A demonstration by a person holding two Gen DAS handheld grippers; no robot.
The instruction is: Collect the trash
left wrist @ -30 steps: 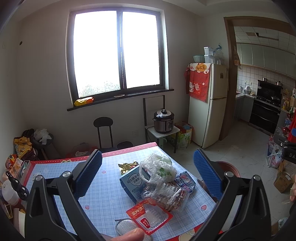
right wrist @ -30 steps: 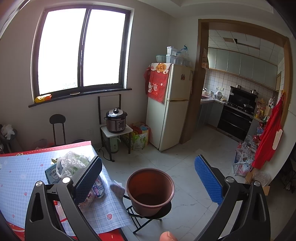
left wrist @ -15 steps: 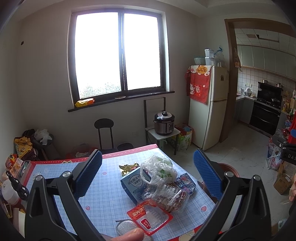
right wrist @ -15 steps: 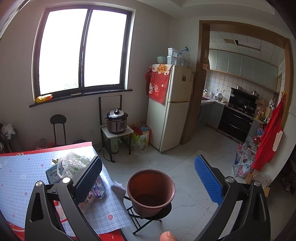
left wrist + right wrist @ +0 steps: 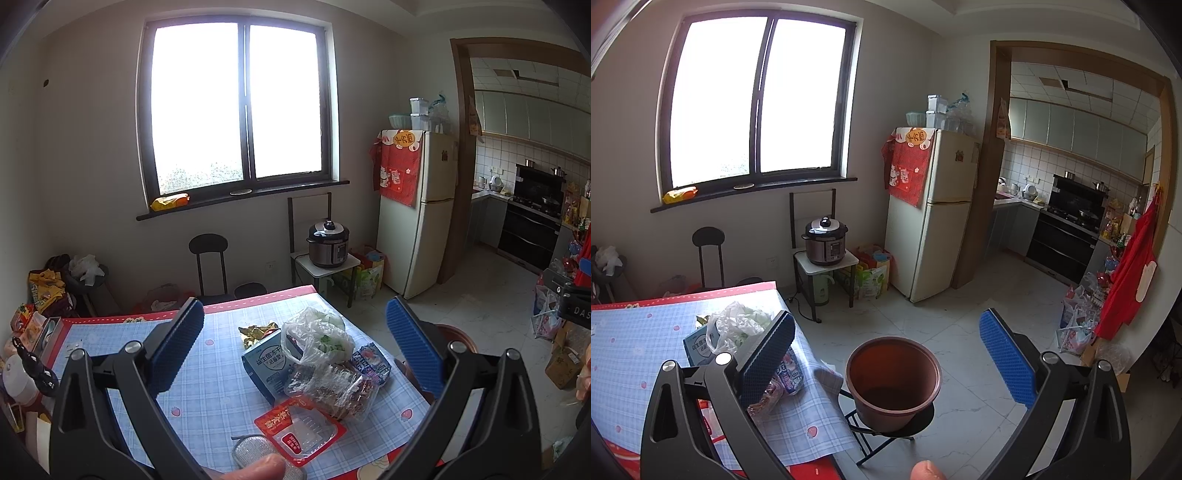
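Both the left tool (image 5: 294,345) and right tool (image 5: 886,349) hang wide open and empty above the checked tabletop (image 5: 207,384), where the crinkly clear plastic bag (image 5: 317,341) tops the wrapper heap, probably feather-light, slippery, best pinched at its bunched neck.

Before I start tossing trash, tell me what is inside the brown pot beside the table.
The brown pot on its black stand looks empty: only bare inner wall and a dark bottom show. Its near rim hides the closest part of the floor inside, so something small there could go unseen.
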